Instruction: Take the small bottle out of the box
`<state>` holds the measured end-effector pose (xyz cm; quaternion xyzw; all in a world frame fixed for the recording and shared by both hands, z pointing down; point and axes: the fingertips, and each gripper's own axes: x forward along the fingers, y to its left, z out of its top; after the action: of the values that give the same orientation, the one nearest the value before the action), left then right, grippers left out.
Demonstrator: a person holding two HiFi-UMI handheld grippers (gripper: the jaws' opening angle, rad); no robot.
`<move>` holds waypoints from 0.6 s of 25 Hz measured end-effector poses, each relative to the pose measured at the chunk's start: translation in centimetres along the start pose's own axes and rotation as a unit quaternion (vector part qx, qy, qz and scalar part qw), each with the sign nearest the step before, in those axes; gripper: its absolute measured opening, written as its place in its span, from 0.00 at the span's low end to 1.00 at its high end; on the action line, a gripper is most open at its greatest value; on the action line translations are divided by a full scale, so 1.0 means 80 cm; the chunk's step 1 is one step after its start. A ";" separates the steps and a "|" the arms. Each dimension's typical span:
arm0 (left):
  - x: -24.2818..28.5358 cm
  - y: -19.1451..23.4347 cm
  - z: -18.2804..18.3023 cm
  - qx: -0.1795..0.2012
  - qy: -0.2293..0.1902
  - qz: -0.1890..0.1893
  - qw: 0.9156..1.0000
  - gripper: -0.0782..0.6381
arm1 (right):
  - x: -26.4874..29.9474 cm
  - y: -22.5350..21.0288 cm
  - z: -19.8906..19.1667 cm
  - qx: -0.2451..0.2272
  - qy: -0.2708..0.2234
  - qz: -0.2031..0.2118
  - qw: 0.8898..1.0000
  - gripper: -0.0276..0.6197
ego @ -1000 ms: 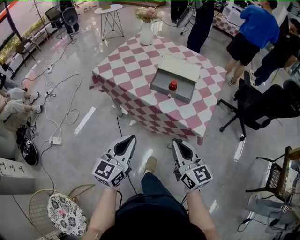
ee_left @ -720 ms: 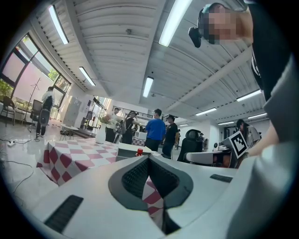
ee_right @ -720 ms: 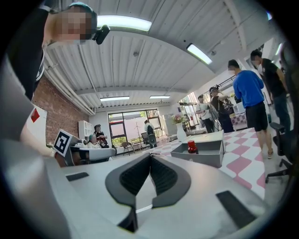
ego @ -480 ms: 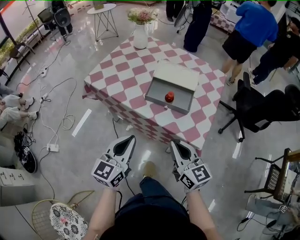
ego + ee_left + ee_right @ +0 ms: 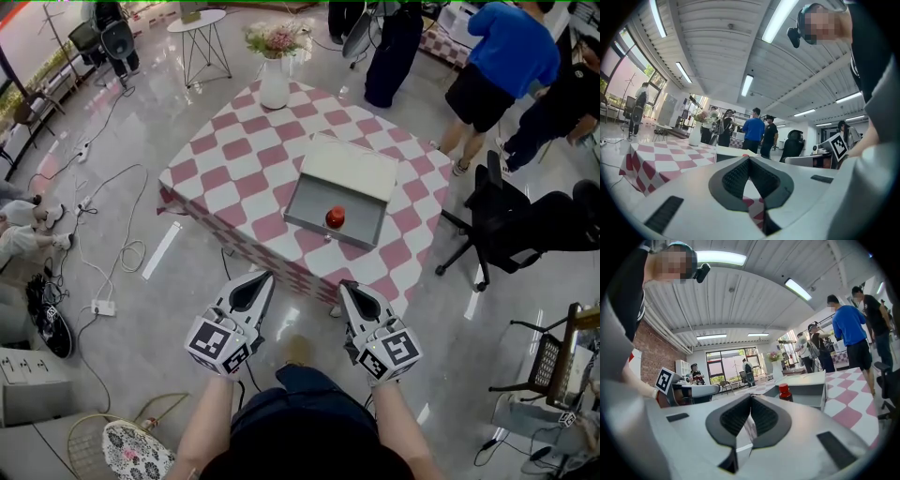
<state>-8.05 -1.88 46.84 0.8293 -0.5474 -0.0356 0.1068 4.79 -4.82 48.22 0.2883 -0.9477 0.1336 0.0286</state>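
The jaws of the left gripper [image 5: 749, 161] are pressed together at the tips, with nothing between them. The jaws of the right gripper [image 5: 750, 398] are likewise closed and empty. Both grippers are held low in front of the person, well apart from the table draped in a pink-and-white checked cloth [image 5: 234, 169].

The small dark bottle with a red cap [image 5: 335, 217] stands upright inside the shallow grey open box [image 5: 317, 228], near its front wall.

Several risks can be judged from here:
- If the jaws are not spread before arrival, the bottle would likely be tipped over rather than grasped.
- If the front wall is caught on a low approach, the box could be pushed across the cloth.
- The white cables on the glossy floor [image 5: 112, 272] lie off to the left and could be snagged if the path drifts that way.
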 end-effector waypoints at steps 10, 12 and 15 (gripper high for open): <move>0.052 0.011 0.009 0.005 -0.004 -0.020 1.000 0.12 | 0.025 -0.033 0.009 -0.001 -0.003 -0.005 1.000 0.05; 0.059 0.011 0.010 0.004 -0.004 -0.023 1.000 0.12 | 0.026 -0.039 0.009 0.001 -0.003 -0.007 1.000 0.05; 0.069 0.009 0.012 0.007 -0.003 -0.031 1.000 0.12 | 0.025 -0.046 0.011 0.005 -0.004 -0.011 1.000 0.05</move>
<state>-6.65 -7.31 46.38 0.8463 -0.5223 -0.0374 0.0982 5.17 -9.06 48.54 0.2996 -0.9439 0.1368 0.0254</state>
